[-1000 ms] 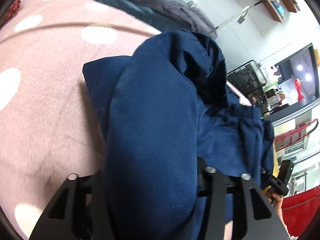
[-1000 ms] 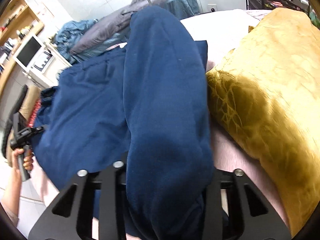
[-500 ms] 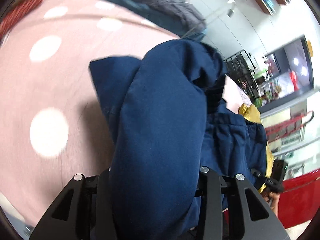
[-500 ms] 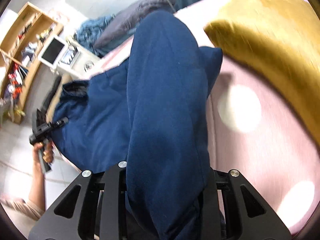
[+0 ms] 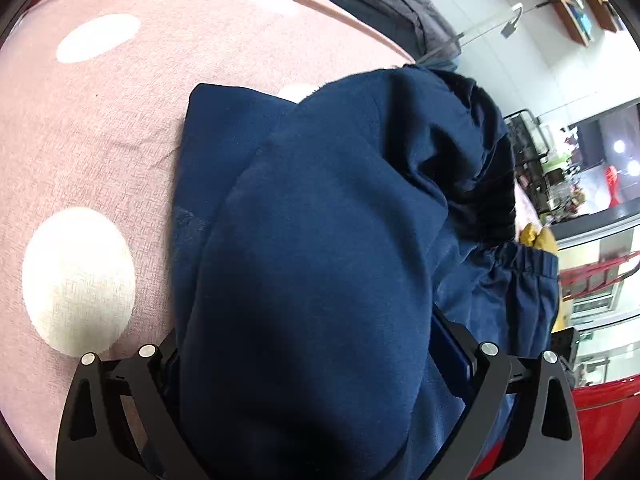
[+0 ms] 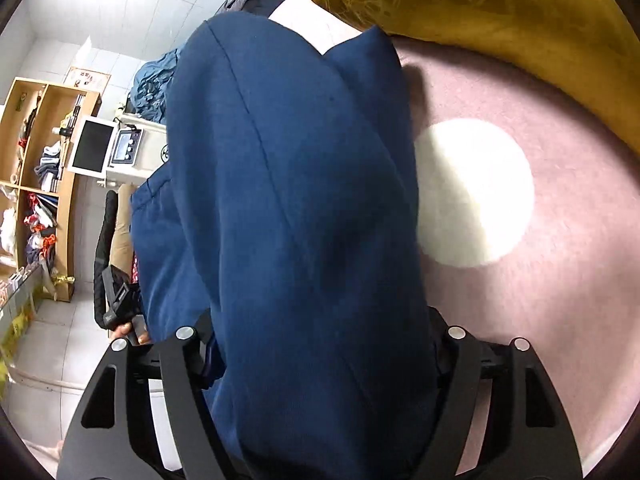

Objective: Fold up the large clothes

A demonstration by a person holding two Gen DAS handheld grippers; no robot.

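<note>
I count one navy garment (image 5: 312, 264), one pink bedspread (image 5: 100, 132) with white dots, one mustard cushion (image 6: 500, 12), and my two grippers. The garment is the landmark here: it lies bunched on the bedspread, its elastic waistband (image 5: 520, 260) gathered at its right edge in the left wrist view.

A thick fold of the garment runs straight down between the jaws of my left gripper (image 5: 316, 420); the cloth fills the gap and hides the fingertips, and the jaws stand fairly wide around it, holding that fold. My right gripper (image 6: 320, 400) is the same: its jaws stand apart with a heavy roll of the garment packed between them, a seam line running up the roll.

The cushion lies just beyond the garment's far edge, touching the bedspread. My left gripper shows at the garment's left side in the right wrist view, with my hand (image 6: 132, 330) on its handle.

Against half a second ago, both pairs of jaws have spread wider around the cloth. The garment sits closer to both cameras, and the cushion has slid toward the top of the right view.
</note>
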